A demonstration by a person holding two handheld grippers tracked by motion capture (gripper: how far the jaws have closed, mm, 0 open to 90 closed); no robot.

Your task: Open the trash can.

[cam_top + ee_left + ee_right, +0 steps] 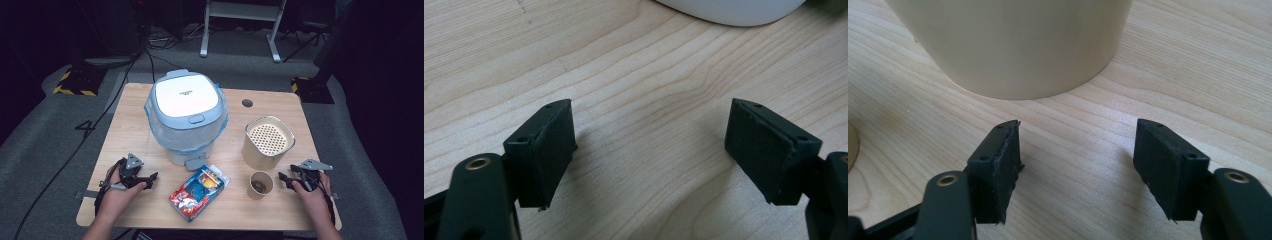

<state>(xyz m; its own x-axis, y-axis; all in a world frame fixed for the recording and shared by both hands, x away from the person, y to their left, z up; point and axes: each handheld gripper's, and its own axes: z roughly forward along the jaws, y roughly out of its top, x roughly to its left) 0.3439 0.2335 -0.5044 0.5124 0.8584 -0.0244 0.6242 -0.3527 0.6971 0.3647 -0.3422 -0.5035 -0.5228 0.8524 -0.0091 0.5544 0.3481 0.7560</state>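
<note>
High view: we find both claws resting low on the bench near its front edge, the left claw [142,178] toward the front-left corner, the right claw [289,180] toward the front-right. Both stand open and hold nothing; in the left gripper view the pads [551,150] have bare wood between them, and likewise in the right gripper view.

Nearest the right claw is the paper cup [261,184], just beside it near the front edge, upright, with brownish contents we cannot identify. We judge it light and thin-walled: it will crush under a hard squeeze and tip easily. A gentle hold across the mid-wall, kept upright, seems best.

Behind it stands the cream canister [267,142], smooth-sided, with a perforated insert on top; its wall [1018,45] looms just ahead of the right claw. It looks rigid, somewhat slippery, and too wide for an easy pinch.

At front centre lies a glossy snack pack [199,191], flat, soft and crinkly, best taken by an edge.

Mid-bench sits the bin [186,117], white with a blue-grey lid and a thin plastic liner folded over its rim. The bench [135,125] is pale wood with a fine grain.
</note>
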